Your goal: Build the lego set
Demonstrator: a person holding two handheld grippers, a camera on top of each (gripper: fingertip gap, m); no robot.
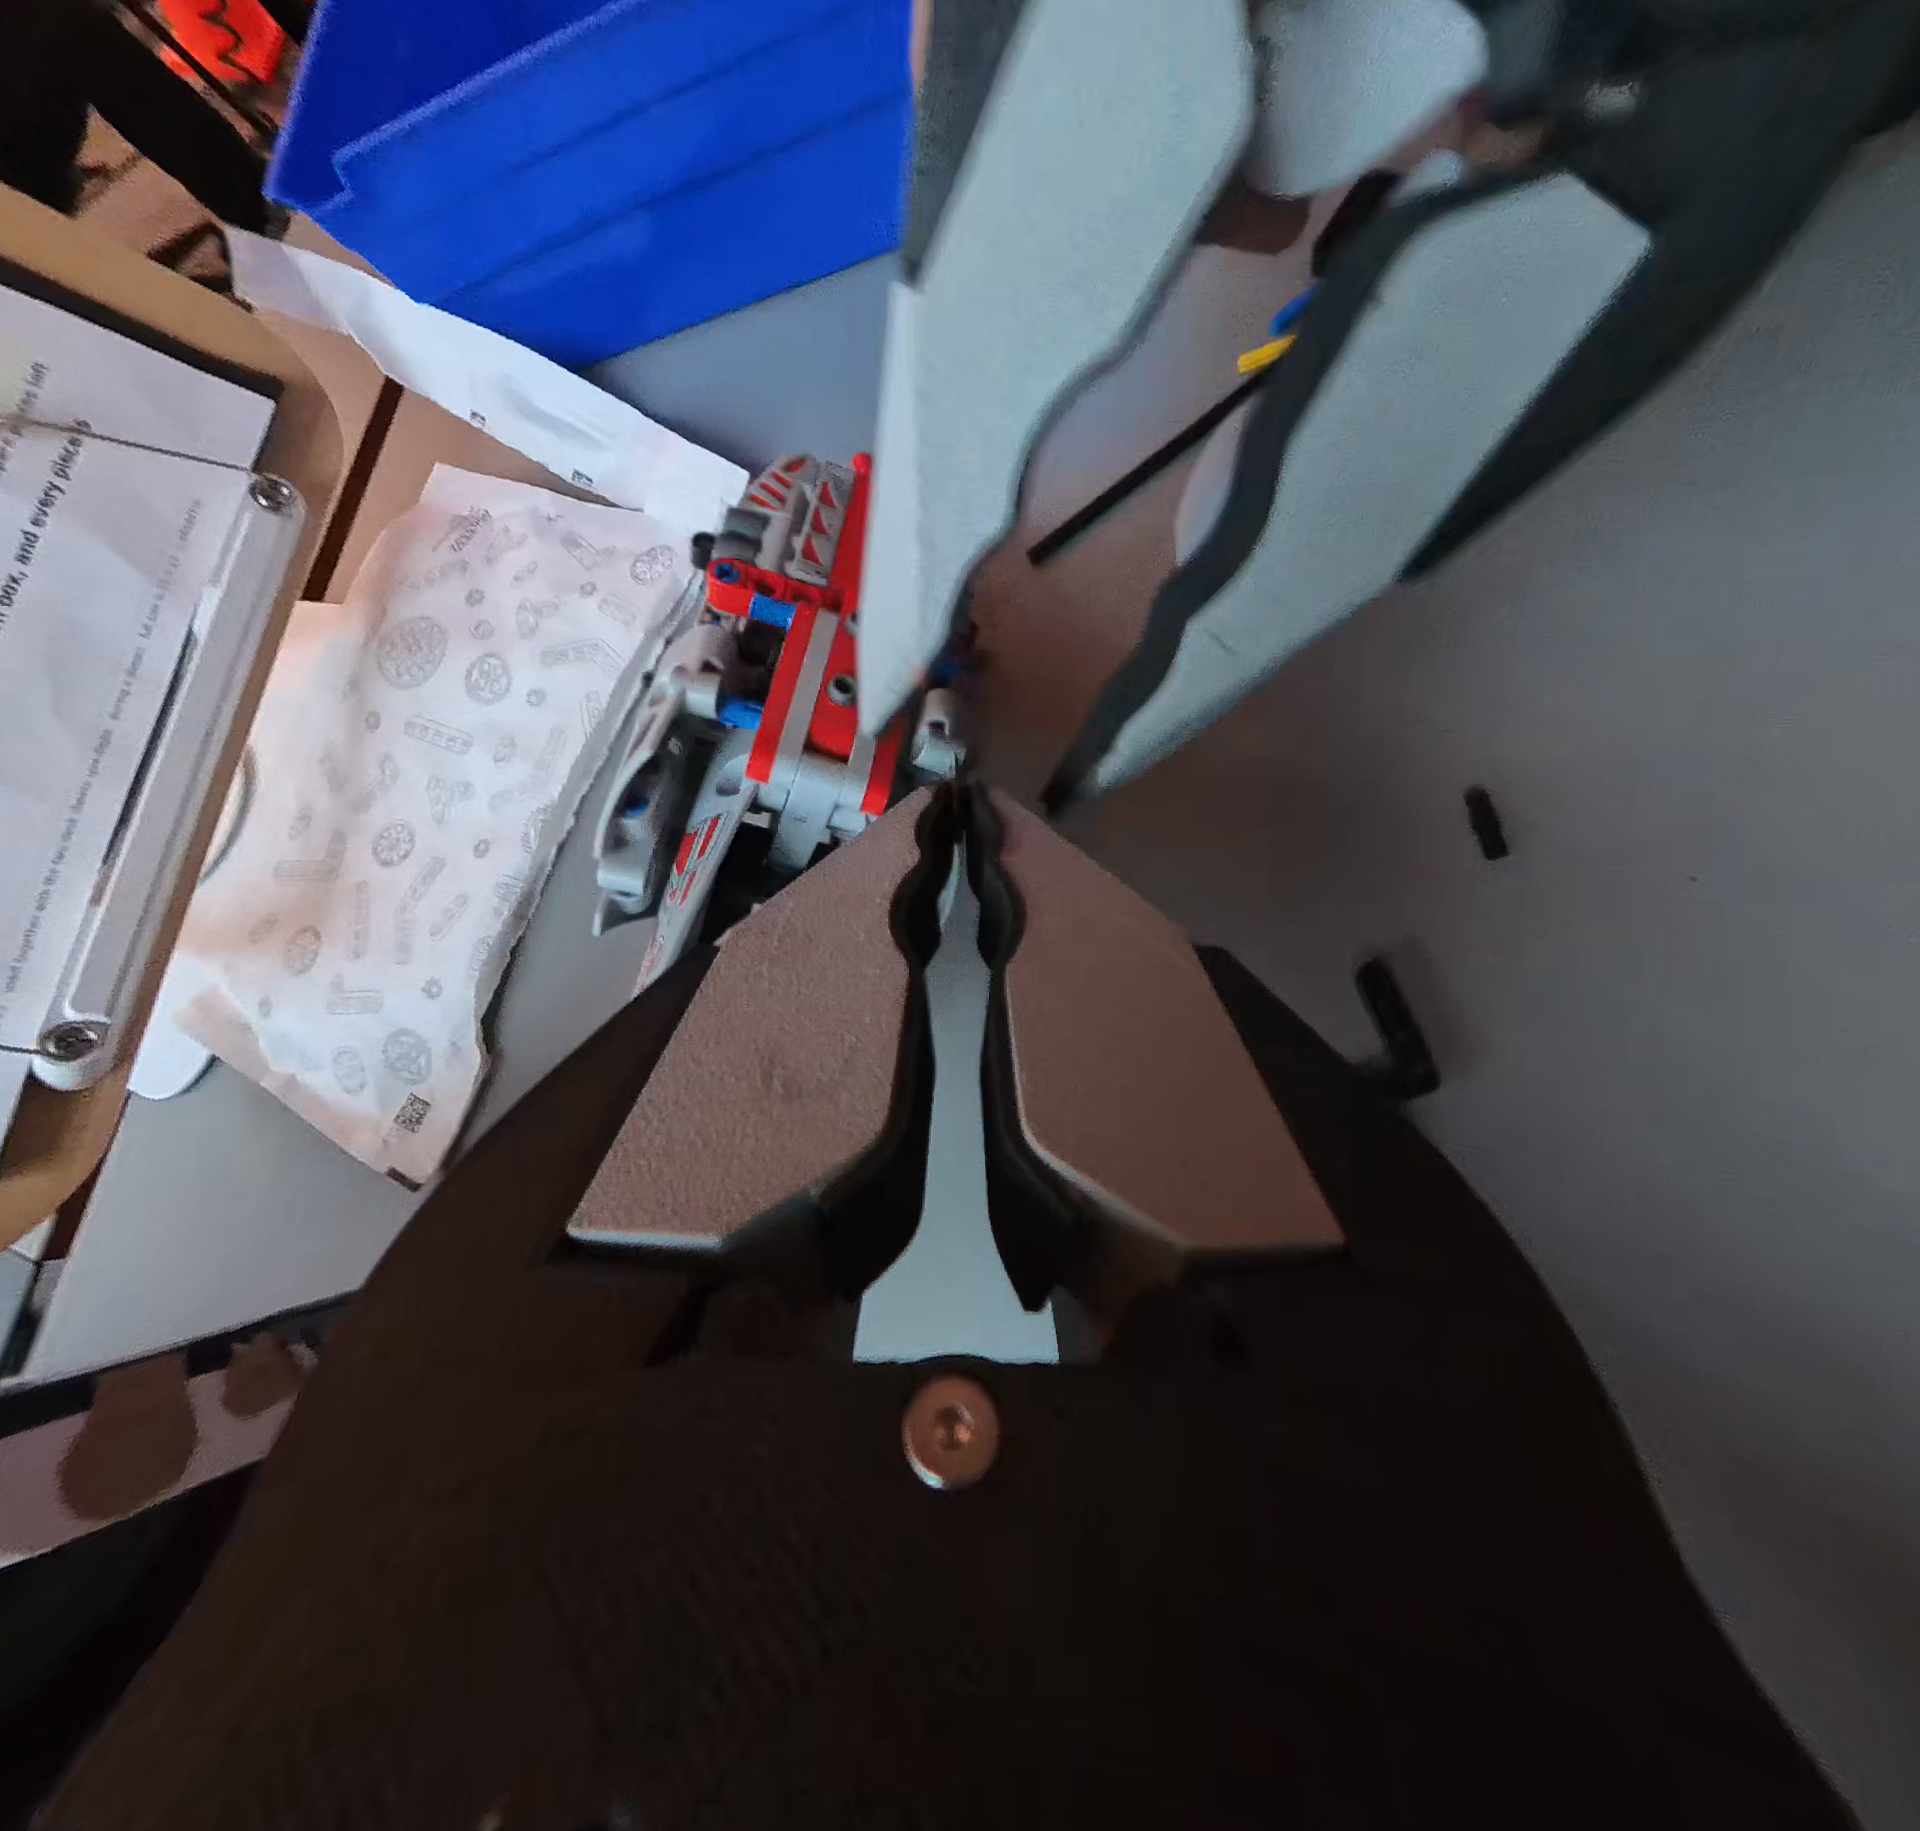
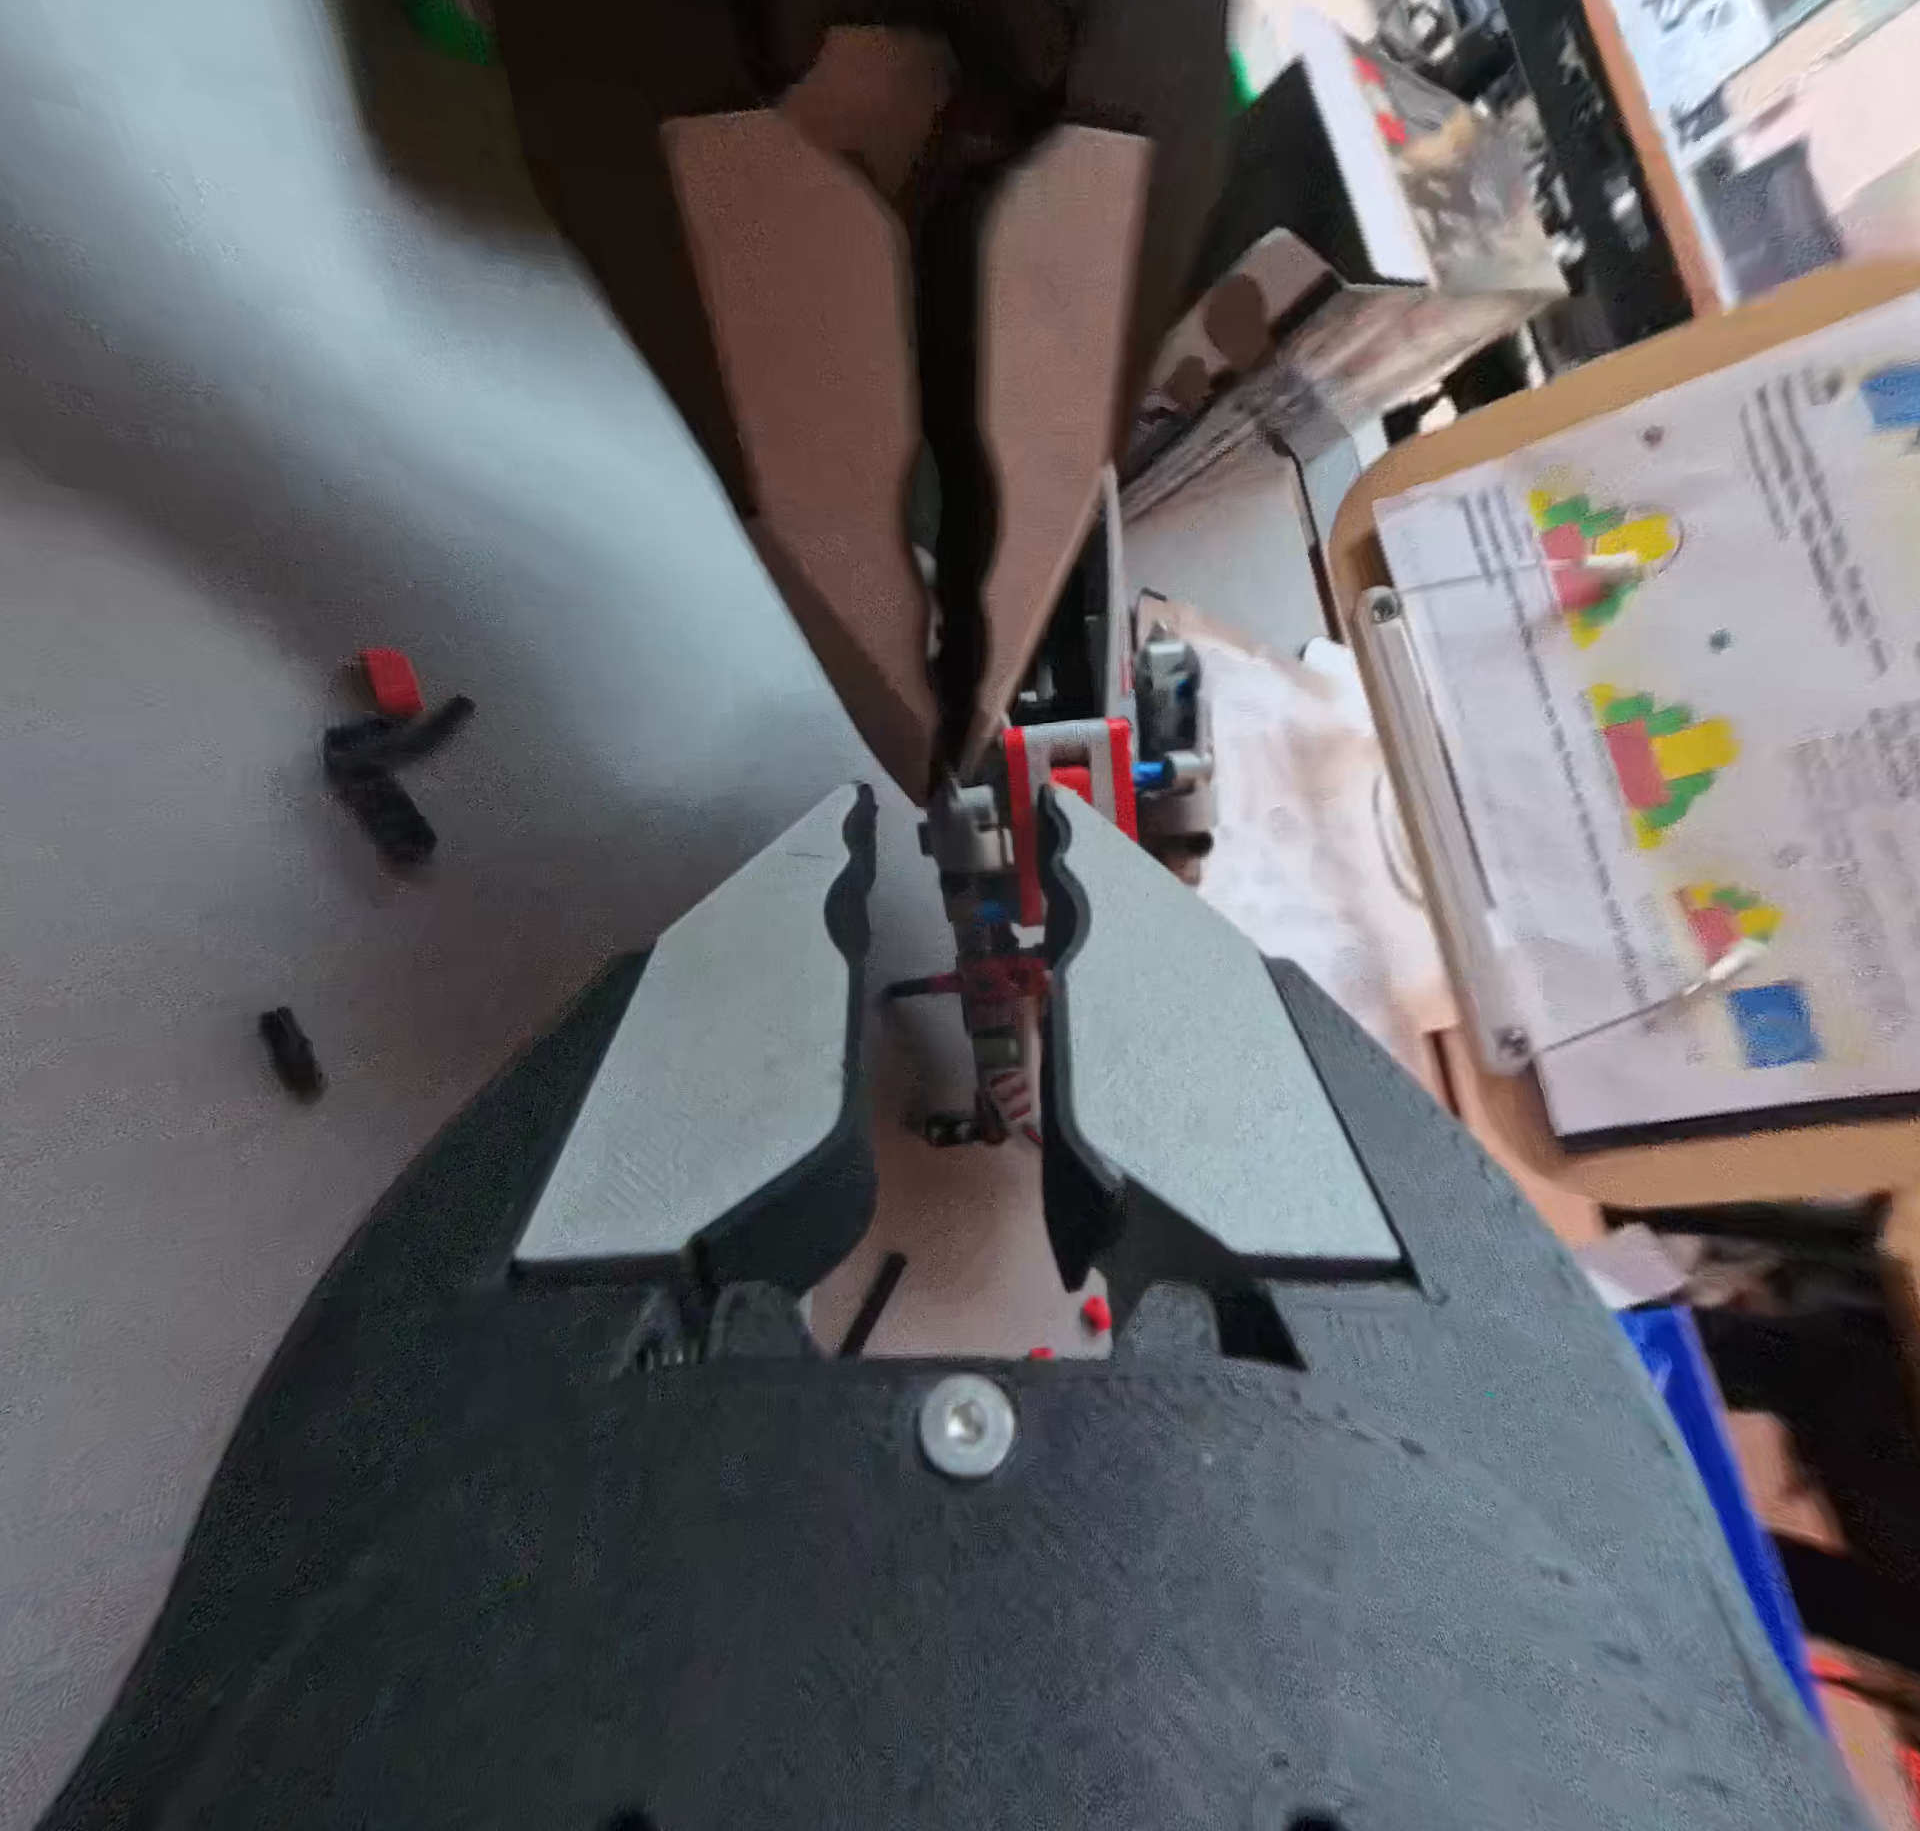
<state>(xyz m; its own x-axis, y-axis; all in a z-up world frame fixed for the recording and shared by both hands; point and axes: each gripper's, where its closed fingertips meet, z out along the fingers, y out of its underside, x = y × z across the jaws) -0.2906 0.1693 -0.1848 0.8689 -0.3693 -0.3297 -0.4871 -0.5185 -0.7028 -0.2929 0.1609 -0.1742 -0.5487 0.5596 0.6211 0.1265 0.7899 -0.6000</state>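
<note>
A red and grey lego model lies on the pale table beside a printed paper bag. My left gripper, with brown fingers, is shut with its tips pinched on a grey part at the model's near end. My right gripper, with grey fingers, is open and straddles the model, with a gap on its left side. In the left wrist view the right gripper's fingers come down from above, one tip against the model's red side. In the right wrist view the left gripper reaches in from the top.
A blue bin stands behind the model. The printed paper bag and an instruction sheet on a wooden board lie beside it. Loose black pieces and a red piece lie on the table. A black axle lies under the right gripper. Less than 4 cm separates the two grippers' tips.
</note>
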